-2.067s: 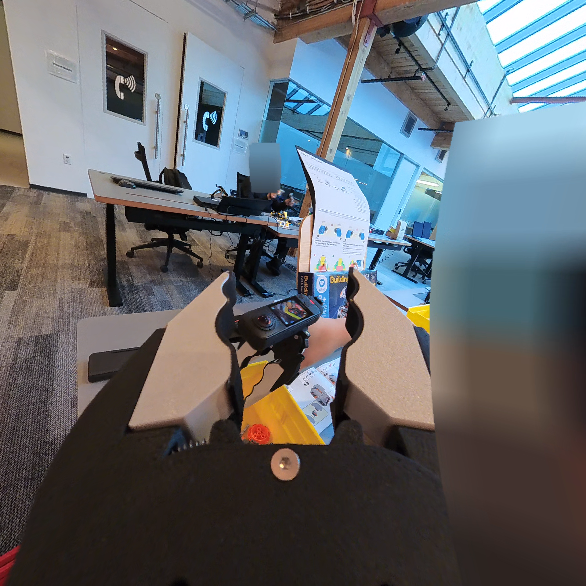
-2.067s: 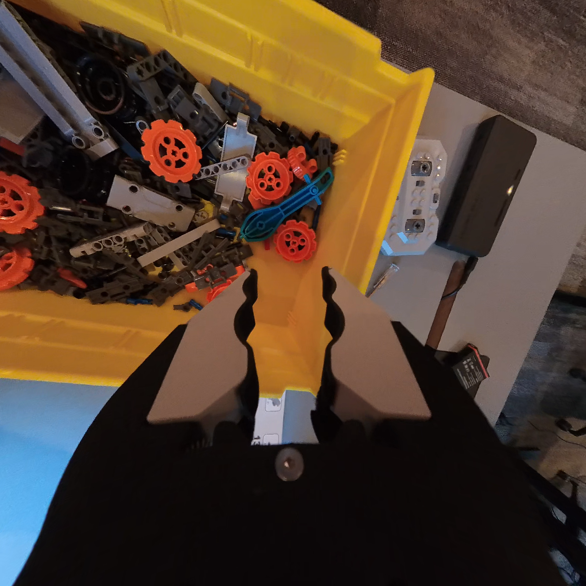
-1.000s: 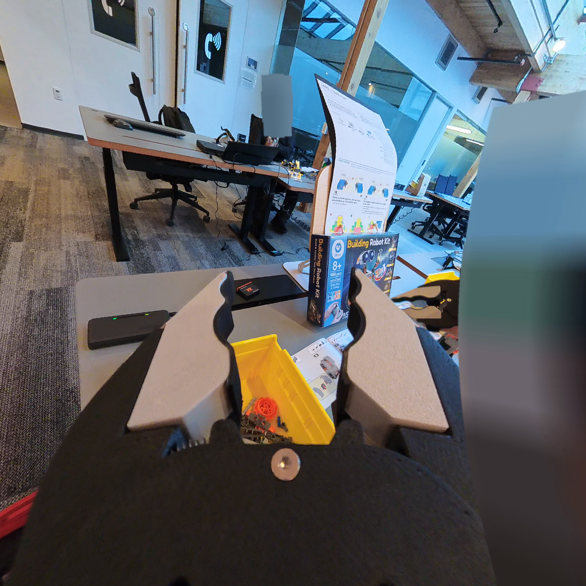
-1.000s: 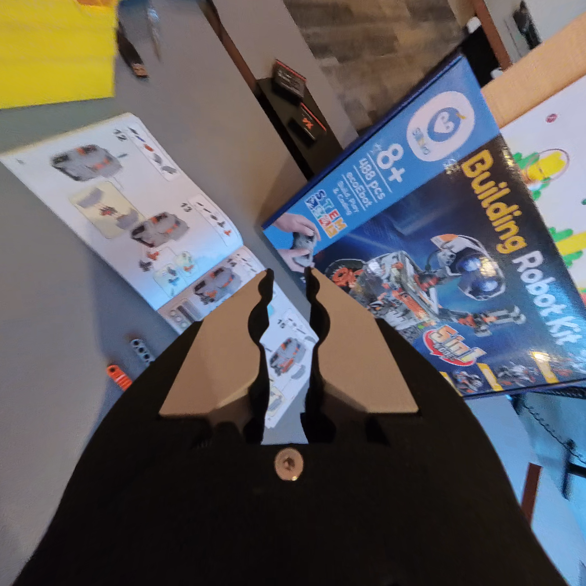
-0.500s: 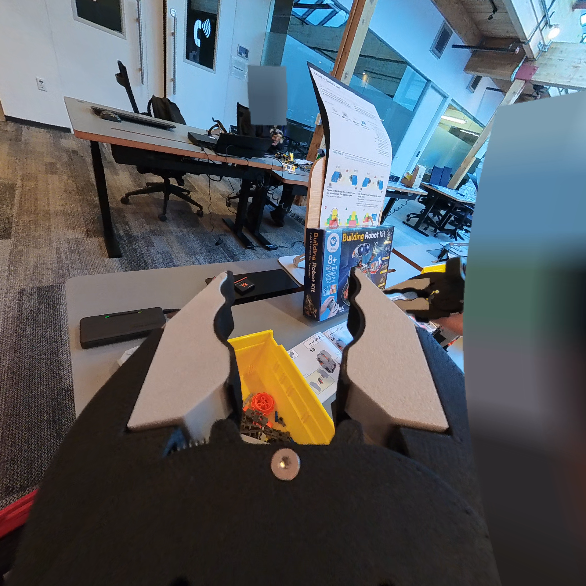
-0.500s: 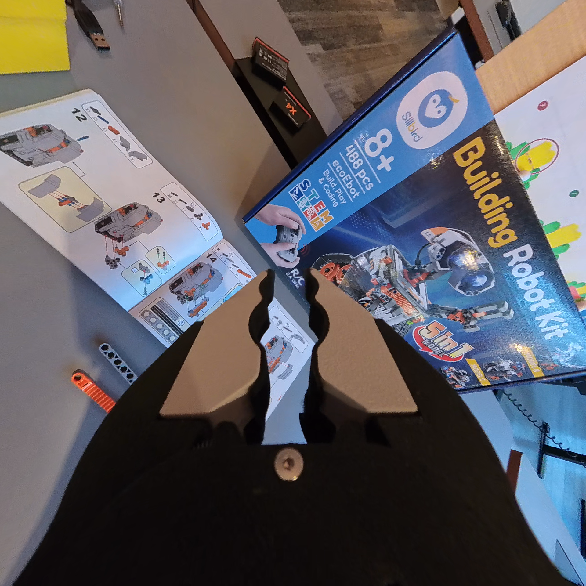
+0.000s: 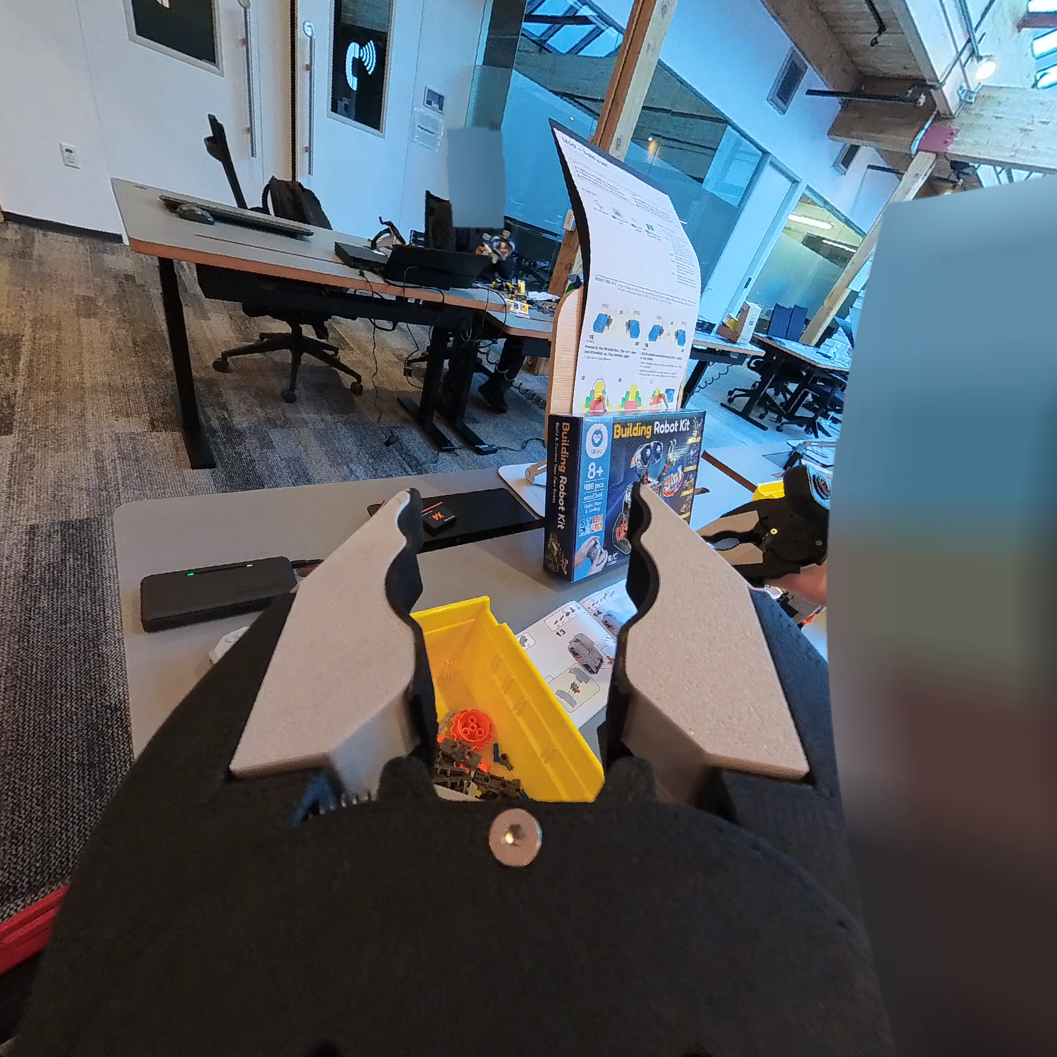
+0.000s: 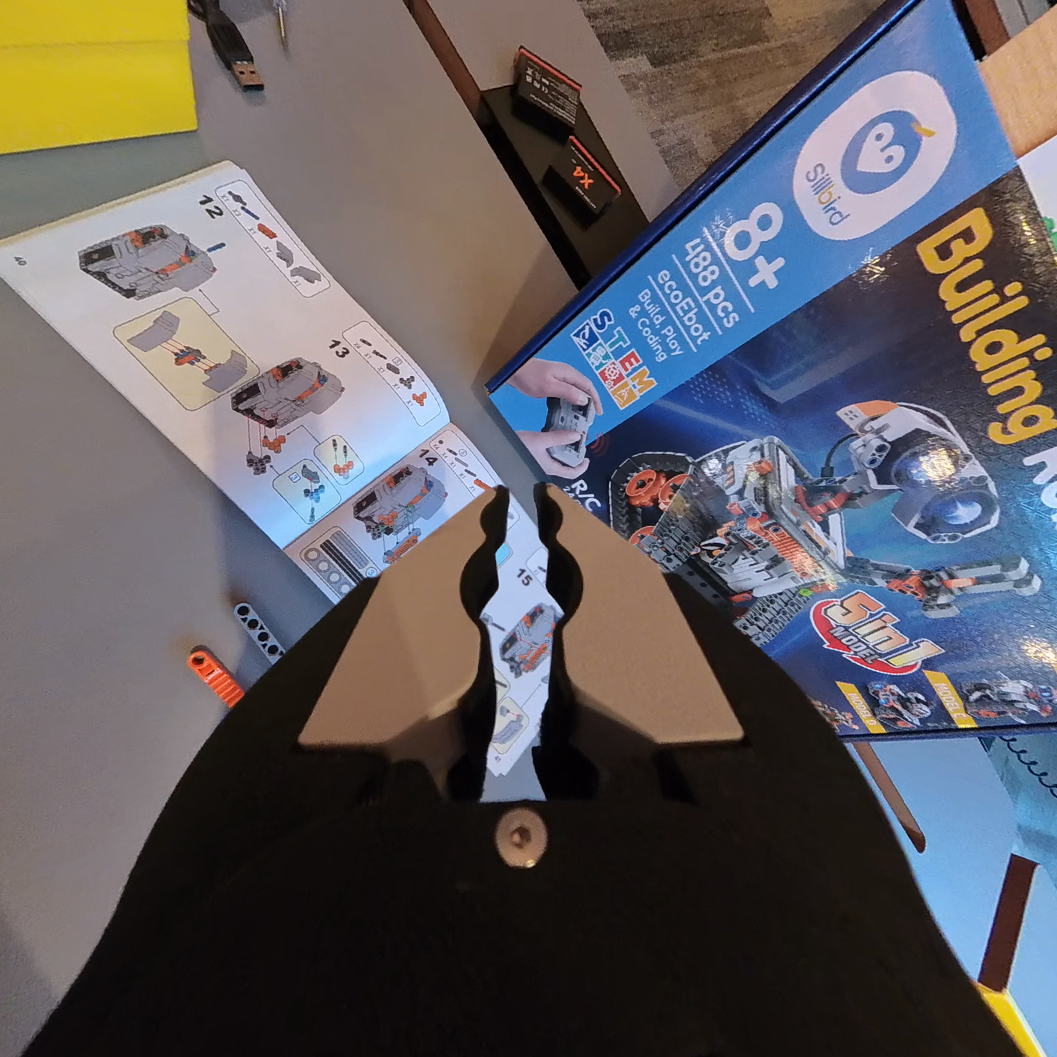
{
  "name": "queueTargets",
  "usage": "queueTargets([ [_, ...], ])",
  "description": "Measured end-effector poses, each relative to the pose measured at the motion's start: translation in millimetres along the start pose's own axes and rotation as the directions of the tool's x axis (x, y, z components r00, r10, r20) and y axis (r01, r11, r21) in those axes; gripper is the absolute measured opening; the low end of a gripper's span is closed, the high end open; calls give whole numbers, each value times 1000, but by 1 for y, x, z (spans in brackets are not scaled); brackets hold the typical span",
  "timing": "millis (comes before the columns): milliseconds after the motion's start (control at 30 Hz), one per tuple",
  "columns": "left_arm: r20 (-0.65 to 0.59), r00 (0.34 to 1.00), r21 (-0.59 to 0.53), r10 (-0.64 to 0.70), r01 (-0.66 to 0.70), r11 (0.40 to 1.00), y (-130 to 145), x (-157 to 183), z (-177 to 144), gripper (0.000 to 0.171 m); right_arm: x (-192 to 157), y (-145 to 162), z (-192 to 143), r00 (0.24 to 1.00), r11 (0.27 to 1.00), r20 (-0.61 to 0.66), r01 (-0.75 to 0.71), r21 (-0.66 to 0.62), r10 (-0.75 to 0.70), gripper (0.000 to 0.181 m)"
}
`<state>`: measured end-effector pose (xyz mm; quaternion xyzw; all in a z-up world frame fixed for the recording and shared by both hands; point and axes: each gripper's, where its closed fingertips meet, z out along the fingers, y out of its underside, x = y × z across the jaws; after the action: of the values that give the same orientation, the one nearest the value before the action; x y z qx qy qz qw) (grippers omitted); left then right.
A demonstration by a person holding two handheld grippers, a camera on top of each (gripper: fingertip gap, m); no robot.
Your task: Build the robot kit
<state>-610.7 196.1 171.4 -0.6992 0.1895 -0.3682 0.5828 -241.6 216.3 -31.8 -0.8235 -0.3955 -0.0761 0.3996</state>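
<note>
My left gripper (image 7: pixel 520 503) hangs with its jaws wide apart and empty above the grey table (image 7: pixel 240 532), over the glossy yellow bin (image 7: pixel 515 686) of small plastic pieces. My right gripper (image 8: pixel 521 496), nearly closed on nothing, hovers over the open paper booklet (image 8: pixel 240 354), just beside the upright blue cardboard box (image 8: pixel 801 372).

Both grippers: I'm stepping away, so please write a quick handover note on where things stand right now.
Left gripper: open, empty, above the yellow plastic bin of small building parts.
Right gripper: nearly closed, a narrow gap, empty, over the open instruction booklet, beside the upright blue kit box.
An orange ribbed part and a grey holed beam lie loose on the grey table.
Neither gripper holds anything.
</note>
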Motion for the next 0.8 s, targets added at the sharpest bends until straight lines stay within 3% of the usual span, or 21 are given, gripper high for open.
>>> queueTargets([
  [467,0,1000,-4,4,-4,1000,1,1,2,70,-7,8,10,999,999,23,30,-41,-29,6],
  [800,11,1000,-2,3,-3,1000,0,-2,-1,70,-15,2,11,997,1000,66,27,-3,-27,0],
])
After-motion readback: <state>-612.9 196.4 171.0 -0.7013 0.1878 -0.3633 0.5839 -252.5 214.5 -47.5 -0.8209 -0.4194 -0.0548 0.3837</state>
